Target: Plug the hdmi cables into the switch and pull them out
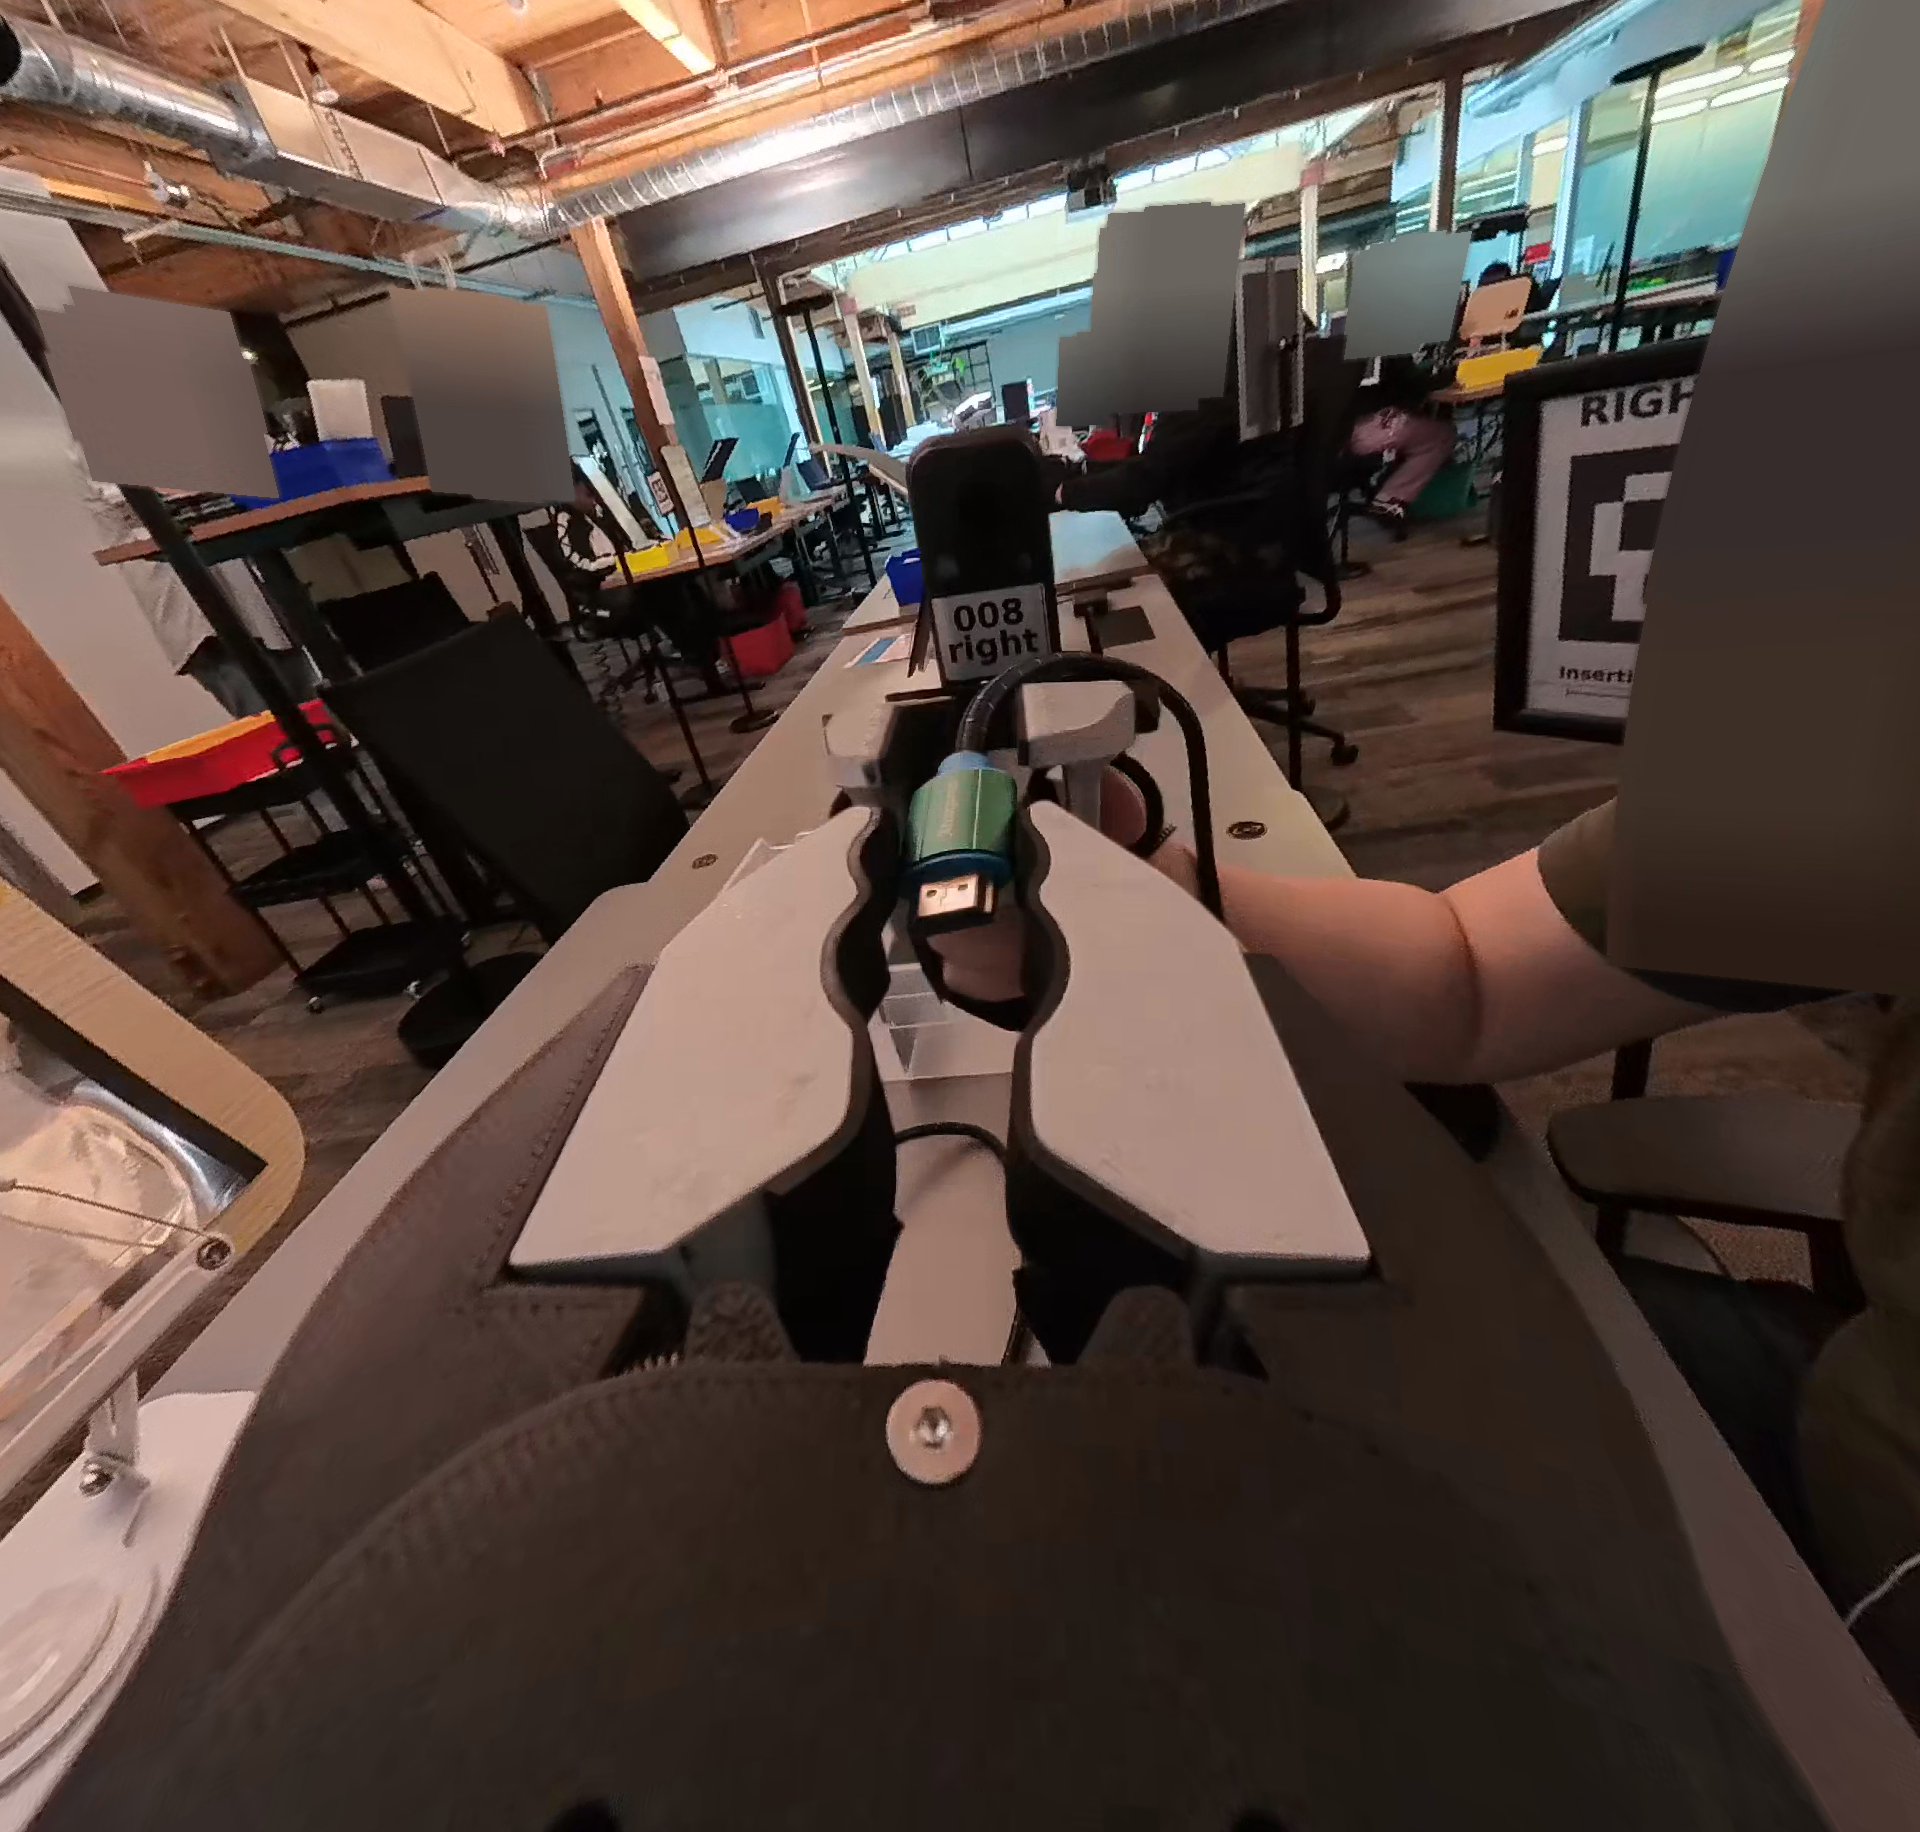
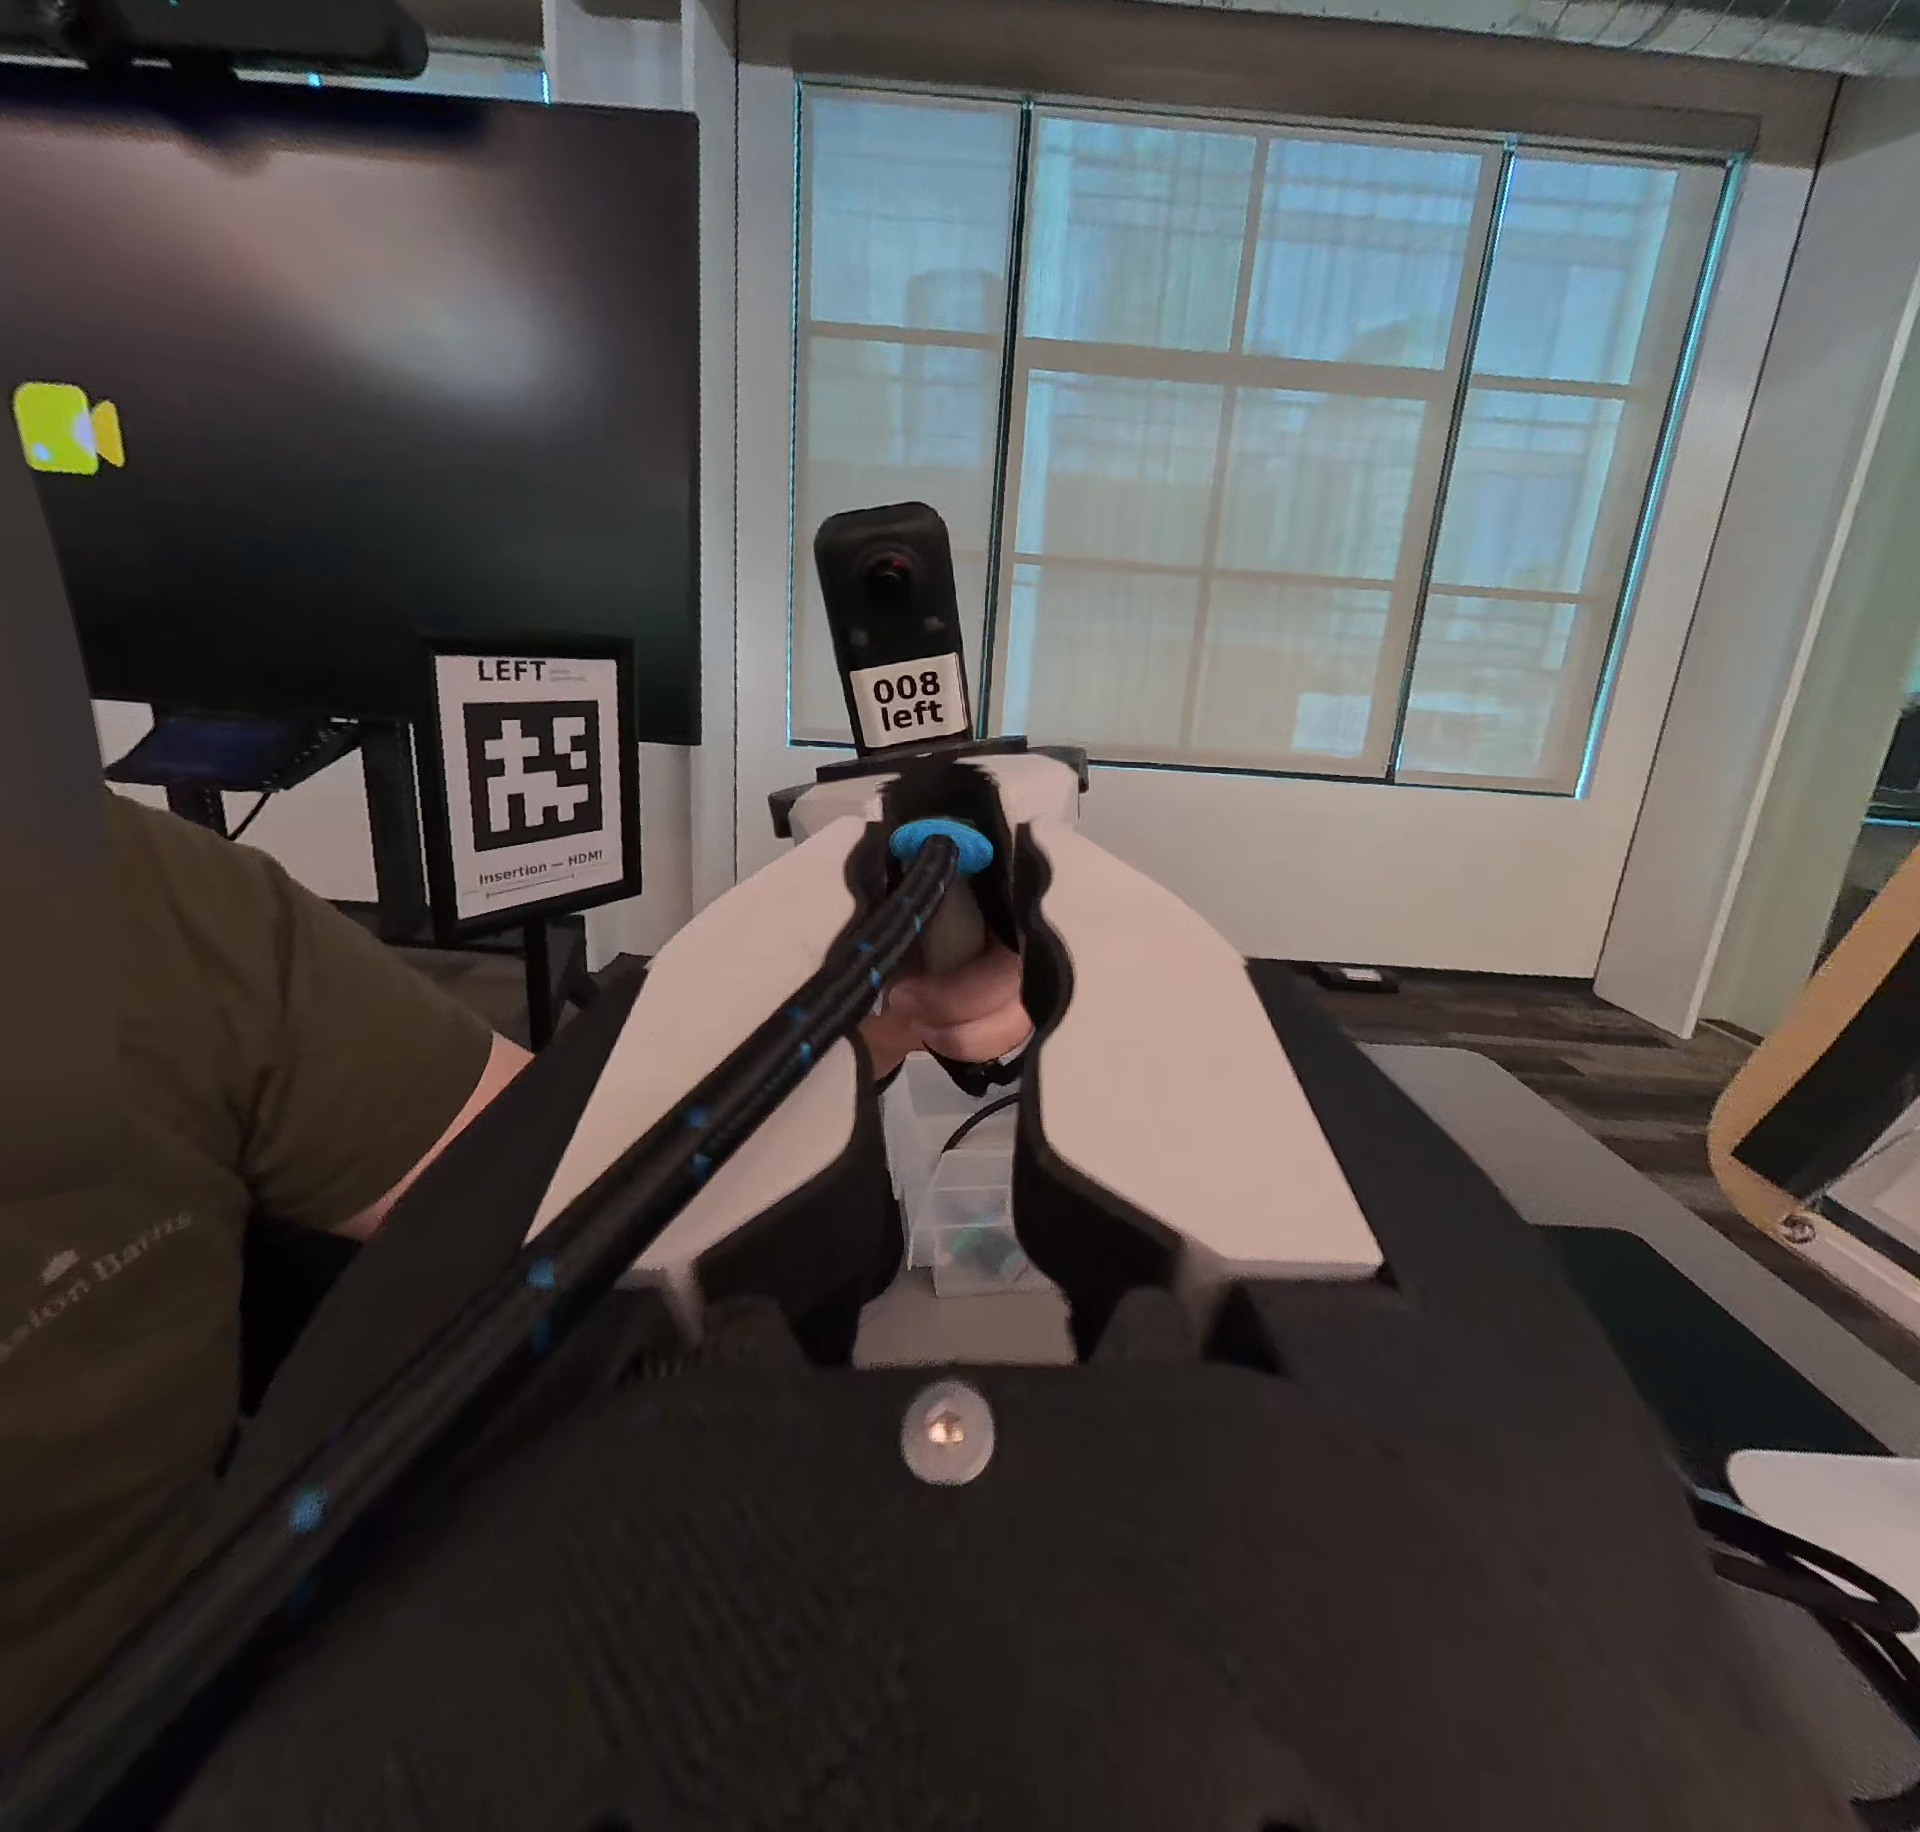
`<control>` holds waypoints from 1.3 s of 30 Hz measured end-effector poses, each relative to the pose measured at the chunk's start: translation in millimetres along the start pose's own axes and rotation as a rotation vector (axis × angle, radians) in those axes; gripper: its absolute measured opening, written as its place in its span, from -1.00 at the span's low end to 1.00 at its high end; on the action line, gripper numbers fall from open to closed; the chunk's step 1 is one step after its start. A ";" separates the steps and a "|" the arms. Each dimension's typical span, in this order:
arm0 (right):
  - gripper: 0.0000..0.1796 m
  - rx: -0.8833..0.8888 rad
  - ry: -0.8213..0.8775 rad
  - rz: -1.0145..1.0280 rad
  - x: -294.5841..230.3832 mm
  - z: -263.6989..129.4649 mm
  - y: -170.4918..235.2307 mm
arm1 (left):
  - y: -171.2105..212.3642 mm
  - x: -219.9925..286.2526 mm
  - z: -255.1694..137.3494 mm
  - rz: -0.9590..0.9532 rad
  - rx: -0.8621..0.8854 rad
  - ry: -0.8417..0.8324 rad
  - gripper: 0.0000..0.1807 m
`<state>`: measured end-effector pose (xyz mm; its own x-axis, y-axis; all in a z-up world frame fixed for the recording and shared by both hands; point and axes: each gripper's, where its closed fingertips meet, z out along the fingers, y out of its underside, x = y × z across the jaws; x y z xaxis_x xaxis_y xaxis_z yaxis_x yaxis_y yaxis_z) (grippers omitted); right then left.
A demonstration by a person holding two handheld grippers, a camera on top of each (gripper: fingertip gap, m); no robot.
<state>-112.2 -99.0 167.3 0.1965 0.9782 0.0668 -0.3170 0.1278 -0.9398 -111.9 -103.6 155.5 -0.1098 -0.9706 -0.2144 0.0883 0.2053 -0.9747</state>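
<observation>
A green and blue HDMI plug hangs in the air between the tips of both grippers, its metal end facing the left wrist camera. My left gripper has its pads closed against the plug's body. My right gripper faces the left one, tip to tip. The plug's blue rear collar sits between its fingertips, and I cannot tell whether they press on it. The black braided cable runs back over the right gripper's left finger, past the camera. A clear plastic box lies on the table below; the switch itself is not clear.
The long white table runs under both grippers. A person's arm reaches in from the side. A marker sign and a large dark screen stand behind. A clear guard with a tan rim stands beside the table.
</observation>
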 end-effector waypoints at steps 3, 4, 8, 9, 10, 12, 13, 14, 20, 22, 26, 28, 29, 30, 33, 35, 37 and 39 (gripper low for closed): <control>-0.83 -0.069 -0.010 0.019 1.3 -0.2 9.5 | 2.1 -2.8 0.6 -0.014 -0.004 -0.007 -0.78; -0.87 -0.076 -0.009 0.016 1.6 -0.6 10.6 | 3.2 -3.5 0.6 -0.014 -0.007 -0.007 -0.77; -0.78 -0.041 -0.021 0.066 1.9 0.0 7.7 | 7.6 -5.2 0.3 -0.008 -0.036 -0.012 -0.77; -0.78 -0.045 -0.017 0.071 3.0 0.1 8.5 | 8.1 -5.7 0.0 -0.003 -0.041 -0.017 -0.77; -0.86 -0.052 -0.007 0.062 4.5 -0.5 9.5 | 8.7 -6.0 0.0 -0.002 -0.045 -0.018 -0.77; -0.87 -0.065 0.010 0.038 6.5 -1.4 10.9 | 10.6 -6.8 0.5 0.003 -0.055 -0.025 -0.77; -0.87 -0.068 0.009 0.036 6.1 -1.5 10.9 | 10.9 -6.6 0.5 0.000 -0.057 -0.023 -0.77; -0.87 -0.070 0.010 0.034 6.2 -1.6 11.2 | 11.4 -6.7 0.6 -0.004 -0.060 -0.021 -0.77; -0.84 -0.080 -0.004 0.055 7.0 -2.9 14.6 | 16.4 -7.5 1.2 -0.006 -0.091 -0.020 -0.78; -0.86 -0.099 -0.002 0.046 8.2 -4.5 16.9 | 18.0 -7.6 2.0 -0.002 -0.099 -0.024 -0.78; -0.87 -0.147 0.025 -0.005 11.2 -7.7 20.0 | 22.0 -9.3 3.9 -0.002 -0.112 -0.030 -0.78; -0.87 -0.182 0.050 -0.053 13.1 -8.9 22.6 | 23.9 -10.5 4.0 0.006 -0.114 -0.036 -0.80; -0.87 -0.199 0.054 -0.069 13.3 -9.7 23.7 | 25.2 -10.6 4.3 0.017 -0.114 -0.037 -0.80; -0.87 -0.220 0.058 -0.079 13.5 -10.8 24.8 | 26.7 -10.7 5.0 0.030 -0.113 -0.041 -0.81; -0.87 -0.275 0.102 -0.138 18.0 -20.2 21.6 | 30.9 -21.3 3.4 0.076 -0.114 -0.112 -0.73; -0.87 -0.292 0.144 -0.175 21.8 -31.7 11.8 | 39.2 -33.8 -2.5 0.087 -0.149 -0.161 -0.61; -0.88 -0.296 0.198 -0.213 25.6 -45.5 -1.4 | 63.1 -52.3 -9.8 0.072 -0.262 -0.219 -0.43; -0.87 -0.297 0.235 -0.252 25.3 -58.1 -14.4 | 90.0 -70.6 -14.8 0.062 -0.361 -0.274 -0.30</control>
<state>-48.8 -85.6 163.1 0.4496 0.8546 0.2599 0.0404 0.2711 -0.9617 -110.8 -14.8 82.0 0.1547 -0.9426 -0.2958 -0.2694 0.2478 -0.9306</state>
